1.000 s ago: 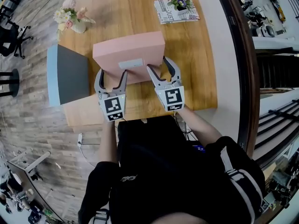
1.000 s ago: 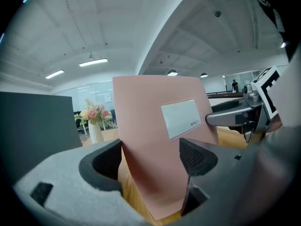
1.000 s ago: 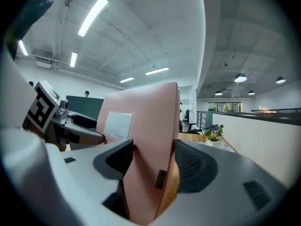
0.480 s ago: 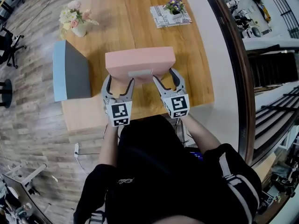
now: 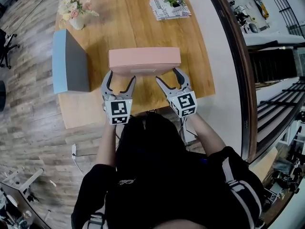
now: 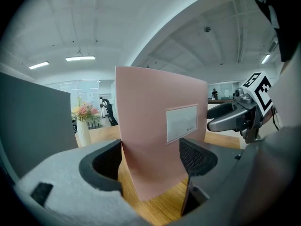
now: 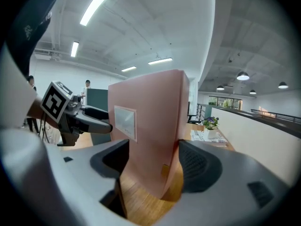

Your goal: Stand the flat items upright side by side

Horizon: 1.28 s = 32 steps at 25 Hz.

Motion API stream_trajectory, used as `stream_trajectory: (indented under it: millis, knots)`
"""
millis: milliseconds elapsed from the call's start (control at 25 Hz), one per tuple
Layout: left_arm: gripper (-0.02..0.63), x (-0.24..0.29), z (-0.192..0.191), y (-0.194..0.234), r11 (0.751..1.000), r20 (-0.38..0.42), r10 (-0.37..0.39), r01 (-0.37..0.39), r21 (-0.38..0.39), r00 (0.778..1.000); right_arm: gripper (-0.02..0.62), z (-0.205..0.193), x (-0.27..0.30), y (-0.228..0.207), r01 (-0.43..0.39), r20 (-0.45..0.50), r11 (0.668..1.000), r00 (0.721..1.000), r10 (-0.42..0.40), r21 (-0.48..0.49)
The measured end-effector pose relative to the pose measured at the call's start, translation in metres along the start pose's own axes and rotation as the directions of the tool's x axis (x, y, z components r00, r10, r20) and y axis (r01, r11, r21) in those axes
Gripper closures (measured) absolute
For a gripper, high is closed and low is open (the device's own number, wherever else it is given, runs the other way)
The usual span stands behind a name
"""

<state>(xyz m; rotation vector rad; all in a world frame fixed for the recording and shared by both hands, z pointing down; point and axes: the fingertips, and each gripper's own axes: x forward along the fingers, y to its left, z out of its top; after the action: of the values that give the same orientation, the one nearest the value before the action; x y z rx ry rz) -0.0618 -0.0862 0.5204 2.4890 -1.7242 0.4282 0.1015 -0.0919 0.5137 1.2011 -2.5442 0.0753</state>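
Pink file box stands upright on wooden table, right of grey-blue box | left gripper jaws apart at its near face | right gripper jaws just opening, box corner between them, unclamped

In the head view the person covers the near edge of the table at 6 o'clock. In the left gripper view the grey board is cut off at 9 o'clock. The jaws of the left gripper hide the lower corners of the pink box. The print on its label is too small to read.
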Motion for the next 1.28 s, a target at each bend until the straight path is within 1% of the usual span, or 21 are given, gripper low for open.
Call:
stream_trajectory:
  millis: [120,240,320,400,480,640,720,760,840,920,1040,1160,1280]
  knots:
    - [0.219,0.001,0.000,0.000,1.000,-0.007,0.002,-0.002,-0.018,1.000,0.267,-0.001,-0.002,-0.004,-0.108,-0.028,0.994,0.994,0.108,-0.015]
    - [0.221,0.001,0.000,-0.001,0.999,-0.015,0.019,-0.020,-0.033,1.000,0.267,0.004,-0.010,-0.008,-0.247,-0.072,0.967,0.967,0.243,-0.064]
    - [0.221,0.002,0.000,0.000,0.998,-0.015,0.041,-0.042,-0.048,0.999,0.252,0.007,-0.015,-0.015,-0.321,-0.102,0.939,0.946,0.309,-0.127]
    - [0.221,0.004,0.000,0.001,0.996,-0.019,0.069,-0.070,-0.056,0.997,0.235,0.011,-0.017,-0.028,-0.378,-0.127,0.907,0.925,0.359,-0.187]
    - [0.221,0.005,0.000,0.001,0.993,-0.027,0.092,-0.093,-0.065,0.995,0.216,0.018,-0.014,-0.038,-0.431,-0.133,0.874,0.902,0.411,-0.224]
    - [0.221,0.004,0.000,0.000,0.985,-0.052,0.136,-0.141,-0.100,0.989,0.189,0.040,0.003,-0.037,-0.528,-0.110,0.803,0.847,0.520,-0.276]
    - [0.221,0.001,0.003,-0.002,0.977,-0.054,0.160,-0.166,-0.133,0.986,0.192,0.053,0.008,-0.033,-0.559,-0.084,0.778,0.824,0.561,-0.286]
    - [0.221,-0.002,0.005,-0.002,0.973,-0.054,0.173,-0.179,-0.147,0.983,0.204,0.058,0.009,-0.031,-0.569,-0.066,0.772,0.815,0.576,-0.284]
    - [0.221,-0.010,0.006,-0.004,0.965,-0.057,0.199,-0.206,-0.163,0.978,0.262,0.065,0.012,-0.028,-0.577,-0.029,0.770,0.805,0.593,-0.273]
    - [0.221,-0.021,0.005,-0.005,0.957,-0.064,0.227,-0.234,-0.172,0.972,0.272,0.067,0.013,-0.028,-0.578,-0.002,0.772,0.801,0.599,-0.263]
    - [0.221,-0.047,-0.003,-0.004,0.938,-0.087,0.278,-0.289,-0.190,0.957,0.275,0.065,0.011,-0.025,-0.572,0.028,0.779,0.801,0.597,-0.257]
    - [0.221,-0.081,-0.015,0.008,0.916,-0.126,0.338,-0.357,-0.185,0.933,0.276,0.066,0.008,-0.017,-0.565,0.056,0.789,0.804,0.592,-0.240]
    - [0.221,-0.121,-0.027,0.030,0.887,-0.162,0.405,-0.429,-0.168,0.900,0.281,0.068,0.008,-0.005,-0.554,0.078,0.807,0.813,0.577,-0.202]
